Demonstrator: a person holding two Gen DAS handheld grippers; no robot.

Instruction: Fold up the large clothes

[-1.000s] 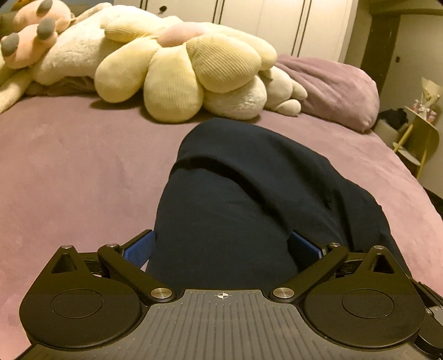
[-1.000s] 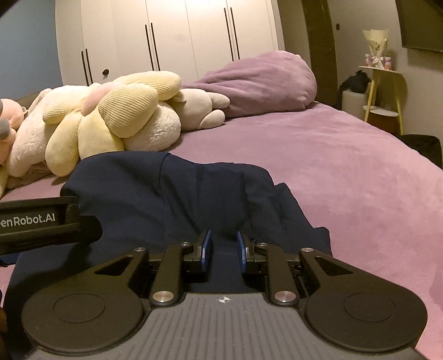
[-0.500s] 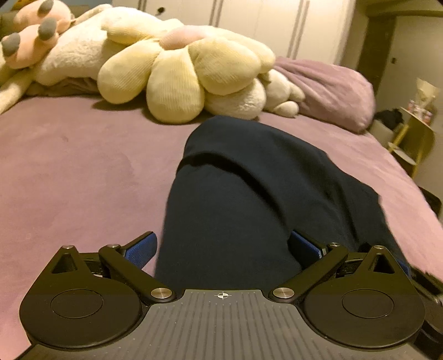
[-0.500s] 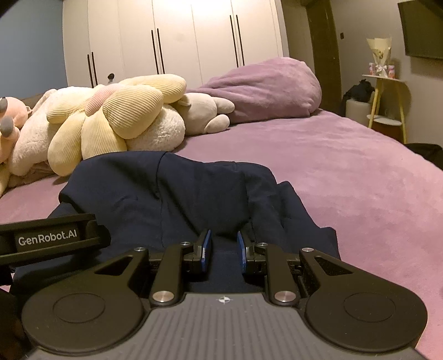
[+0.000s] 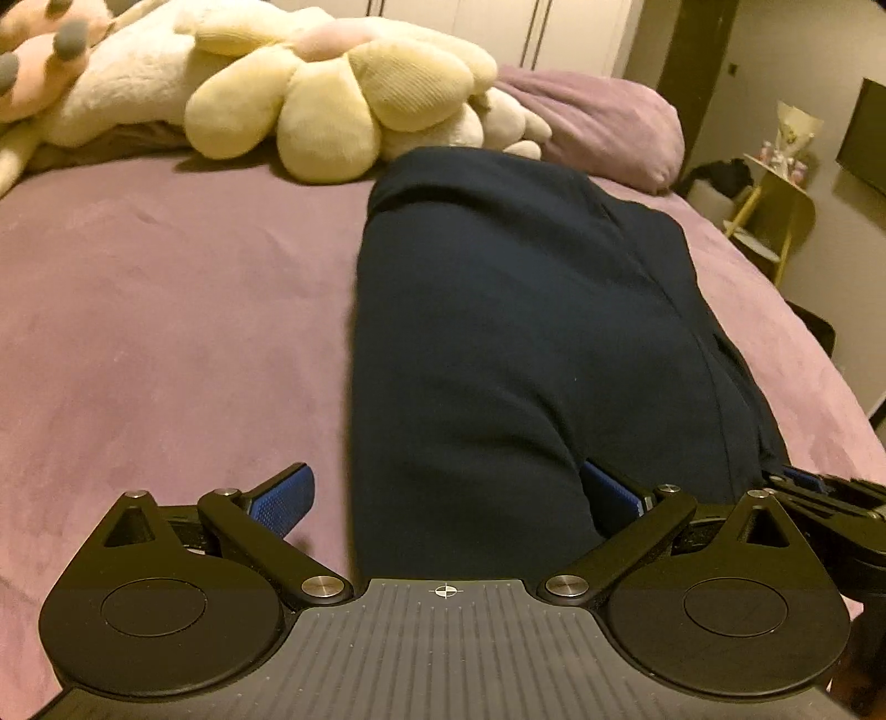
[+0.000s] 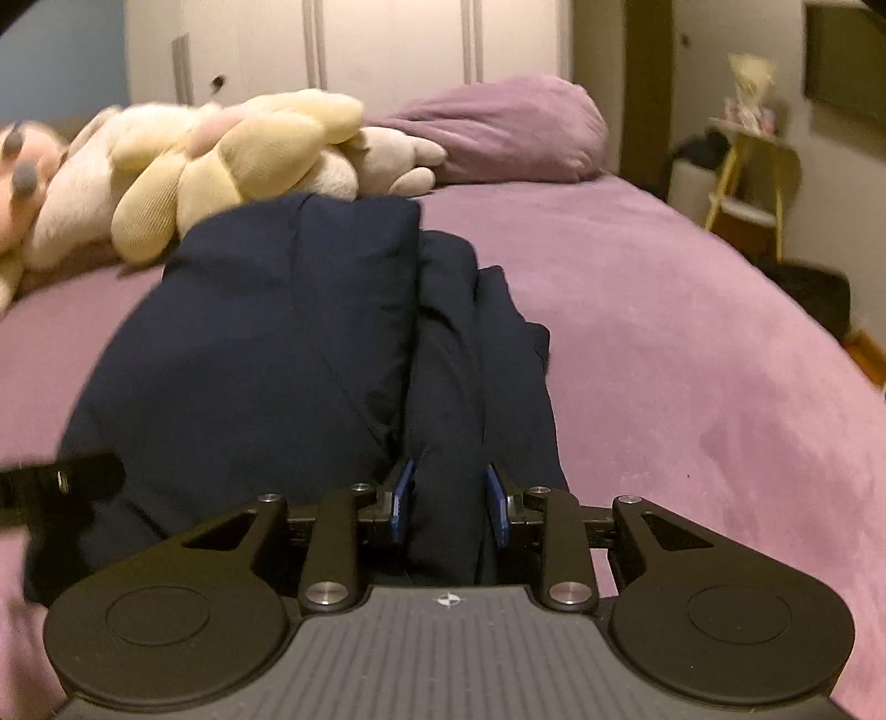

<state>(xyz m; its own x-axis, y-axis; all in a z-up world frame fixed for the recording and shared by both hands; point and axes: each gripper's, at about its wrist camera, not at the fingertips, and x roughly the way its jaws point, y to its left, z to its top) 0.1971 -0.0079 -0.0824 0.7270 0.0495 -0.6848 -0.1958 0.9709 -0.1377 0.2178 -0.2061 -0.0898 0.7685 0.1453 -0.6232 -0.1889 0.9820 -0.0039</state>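
Note:
A dark navy garment [image 5: 520, 332] lies folded lengthwise on the purple bed, its near end running under both grippers. My left gripper [image 5: 443, 498] is wide open. Its left fingertip [image 5: 282, 498] rests over bare bedspread, and its right fingertip is partly covered by the cloth edge. In the right wrist view the garment [image 6: 266, 354] shows a smooth folded panel with bunched layers on its right. My right gripper [image 6: 449, 498] has a thick fold of that cloth filling the gap between its pads, and the jaws are opening. The right gripper's fingers [image 5: 819, 493] show at the left view's right edge.
Plush toys, among them a cream flower cushion [image 5: 332, 94], pile up at the head of the bed beside a purple pillow [image 6: 498, 133]. A small yellow side table [image 6: 742, 171] stands past the bed's right edge. White wardrobe doors [image 6: 387, 44] fill the far wall.
Both grippers have shifted sideways across the bed. The garment now lies as a narrower, longer stack. The right gripper's pads stand farther apart than before. The left jaws stay wide.

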